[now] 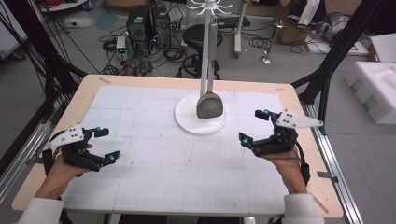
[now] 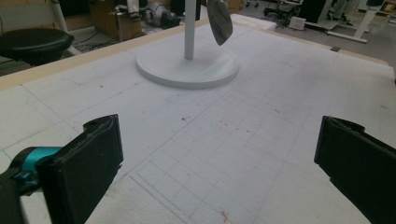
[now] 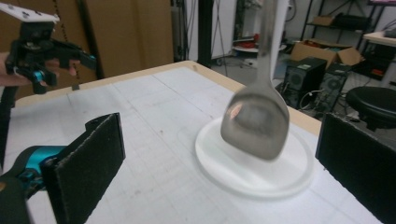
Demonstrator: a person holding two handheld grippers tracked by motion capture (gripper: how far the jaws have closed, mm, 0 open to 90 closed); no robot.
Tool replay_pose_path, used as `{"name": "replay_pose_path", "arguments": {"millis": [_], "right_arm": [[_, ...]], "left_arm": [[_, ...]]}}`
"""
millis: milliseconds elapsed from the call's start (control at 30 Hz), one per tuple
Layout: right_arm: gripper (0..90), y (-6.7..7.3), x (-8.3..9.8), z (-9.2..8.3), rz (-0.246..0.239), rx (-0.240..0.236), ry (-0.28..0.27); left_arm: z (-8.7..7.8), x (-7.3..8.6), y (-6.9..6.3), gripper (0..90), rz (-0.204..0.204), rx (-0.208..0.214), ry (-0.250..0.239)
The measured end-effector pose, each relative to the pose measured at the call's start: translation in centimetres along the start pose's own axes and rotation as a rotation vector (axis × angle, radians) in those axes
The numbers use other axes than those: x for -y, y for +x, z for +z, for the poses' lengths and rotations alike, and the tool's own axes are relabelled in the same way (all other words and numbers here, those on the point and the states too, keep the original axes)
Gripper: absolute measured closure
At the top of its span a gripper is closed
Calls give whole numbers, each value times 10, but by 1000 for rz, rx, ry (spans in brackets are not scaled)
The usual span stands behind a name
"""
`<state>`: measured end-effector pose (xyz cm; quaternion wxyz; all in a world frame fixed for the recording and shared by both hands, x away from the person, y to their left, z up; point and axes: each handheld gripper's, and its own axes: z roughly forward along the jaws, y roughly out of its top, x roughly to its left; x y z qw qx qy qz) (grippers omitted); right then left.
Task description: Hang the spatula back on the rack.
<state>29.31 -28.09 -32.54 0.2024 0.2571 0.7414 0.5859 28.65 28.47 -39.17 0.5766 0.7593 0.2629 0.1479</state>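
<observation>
A white stand [image 1: 187, 120] with a round base rises from the far middle of the white gridded mat. From its top hangs a grey metal spatula [image 1: 208, 105], its blade just above the base. My left gripper [image 1: 107, 144] rests at the near left of the table, open and empty. The right gripper [image 1: 252, 126] sits at the near right, jaws wide apart, nothing between them. In the right gripper view the spatula blade [image 3: 254, 123] hangs straight ahead over the base [image 3: 243, 175], and the left gripper [image 3: 65, 67] shows far off. In the left gripper view the spatula [image 2: 219, 21] and base [image 2: 187, 70] lie farther ahead.
The mat lies on a wooden table [image 1: 303, 116] whose edges frame it. Beyond the far edge stand a black stool [image 1: 196, 37], computer towers [image 1: 147, 23] and loose cables on the floor. White foam blocks [image 1: 373, 88] lie to the right.
</observation>
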Motion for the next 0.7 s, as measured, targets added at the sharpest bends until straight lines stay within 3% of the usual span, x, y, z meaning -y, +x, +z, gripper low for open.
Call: {"name": "replay_pose_path", "arguments": {"millis": [300,400,533,700], "right_arm": [[3,4,46,-24,29,13,-6],[3,3,55,-26,27,17,15],[3,0,67,-28,61,21,17],[3,-1,69,-27,66,18,17]], "left_arm": [[-5,3,0,17,5,-13,-7],[-6,6,2,17,1,-24,-7],[-8,7,3,17,-4,-26,-10],[-6,7,2,17,4,-19,-9]]}}
